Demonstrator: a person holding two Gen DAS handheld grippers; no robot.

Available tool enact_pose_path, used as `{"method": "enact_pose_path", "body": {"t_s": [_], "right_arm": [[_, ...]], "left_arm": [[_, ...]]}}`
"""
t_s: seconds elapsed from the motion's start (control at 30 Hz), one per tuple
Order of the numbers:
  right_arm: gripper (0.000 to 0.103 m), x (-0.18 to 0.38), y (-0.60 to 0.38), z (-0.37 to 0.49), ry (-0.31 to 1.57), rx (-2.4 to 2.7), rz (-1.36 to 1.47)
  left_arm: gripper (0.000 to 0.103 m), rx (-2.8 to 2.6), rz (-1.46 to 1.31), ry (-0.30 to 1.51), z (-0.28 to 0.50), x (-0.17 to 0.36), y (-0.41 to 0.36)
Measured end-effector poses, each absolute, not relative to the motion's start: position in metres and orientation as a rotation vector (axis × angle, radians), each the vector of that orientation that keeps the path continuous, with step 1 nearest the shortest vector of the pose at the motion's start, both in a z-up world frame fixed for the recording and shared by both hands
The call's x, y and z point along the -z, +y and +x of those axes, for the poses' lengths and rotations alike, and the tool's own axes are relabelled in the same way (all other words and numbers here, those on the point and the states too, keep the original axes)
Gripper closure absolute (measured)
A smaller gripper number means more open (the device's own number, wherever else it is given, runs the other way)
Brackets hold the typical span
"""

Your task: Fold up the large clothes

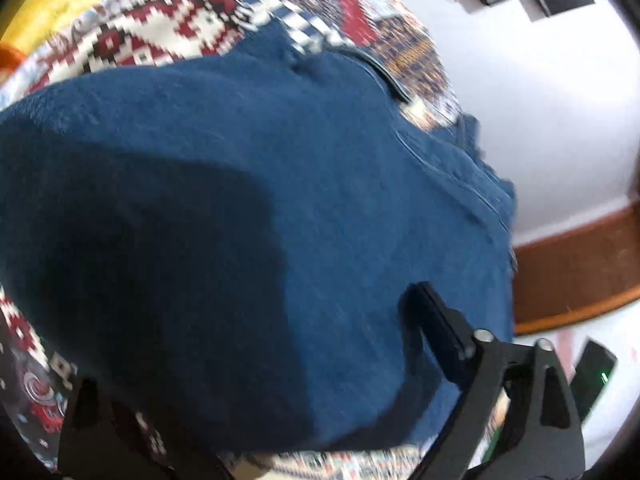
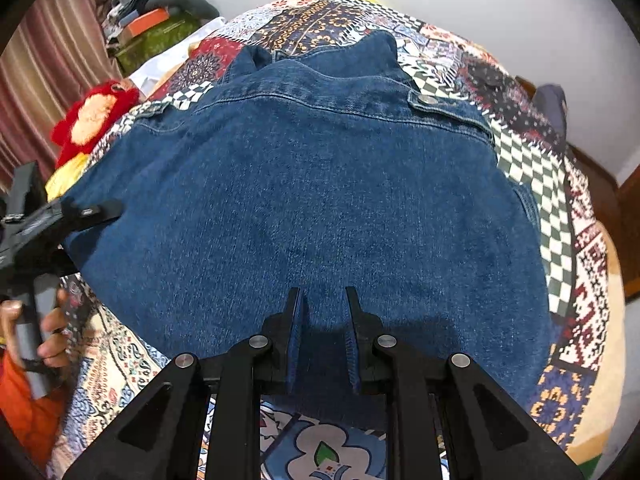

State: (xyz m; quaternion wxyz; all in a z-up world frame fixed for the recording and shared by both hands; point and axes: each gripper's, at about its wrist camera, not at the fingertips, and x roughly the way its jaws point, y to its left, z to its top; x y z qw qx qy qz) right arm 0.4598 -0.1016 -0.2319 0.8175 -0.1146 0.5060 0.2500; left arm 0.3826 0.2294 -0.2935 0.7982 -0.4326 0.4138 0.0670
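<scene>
A large blue denim jacket (image 2: 312, 184) lies spread back-up on a bed under a patchwork bedspread (image 2: 556, 208), its collar at the far end from the right wrist camera. Every place below is given from that jacket.

The right tool (image 2: 324, 340) hangs over the near hem at its middle. Its jaws stand nearly together, and a narrow ridge of denim may be pinched between the pads (image 2: 297, 344), though the grip itself is hard to make out.

The left tool (image 2: 86, 210) sits at the jacket's left side edge, held by a hand (image 2: 52, 332). Its jaws stand apart, one finger (image 1: 436, 320) over the cloth, nothing clamped as far as the blurred left view shows.

The step looks like taking hold for a fold. To do it well, the left tool should close on the side edge through all layers, so both tools lift together, keep the denim taut and lay it flat.
</scene>
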Motion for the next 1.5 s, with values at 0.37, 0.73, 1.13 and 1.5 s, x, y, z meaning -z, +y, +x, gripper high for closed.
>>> {"method": "enact_pose_path", "body": {"t_s": [0.37, 0.73, 1.13, 1.5], "right_arm": [[0.088, 0.207, -0.105, 0.45, 1.143, -0.595, -0.125], [0.088, 0.168, -0.059, 0.431, 1.123, -0.729, 0.161], [0.088, 0.253, 0.002, 0.421, 1.304, -0.812, 0.033], [0.088, 0.195, -0.126, 0.412, 1.208, -0.602, -0.029]], "left_arm": [[0.067, -0.261, -0.667, 0.751, 0.378, 0.22, 0.209], [0.072, -0.273, -0.413, 0.535, 0.33, 0.12, 0.179], [0.072, -0.314, -0.127, 0.656, 0.348, 0.146, 0.129], [0.072, -0.187, 0.04, 0.524, 0.368, 0.095, 0.057]]}}
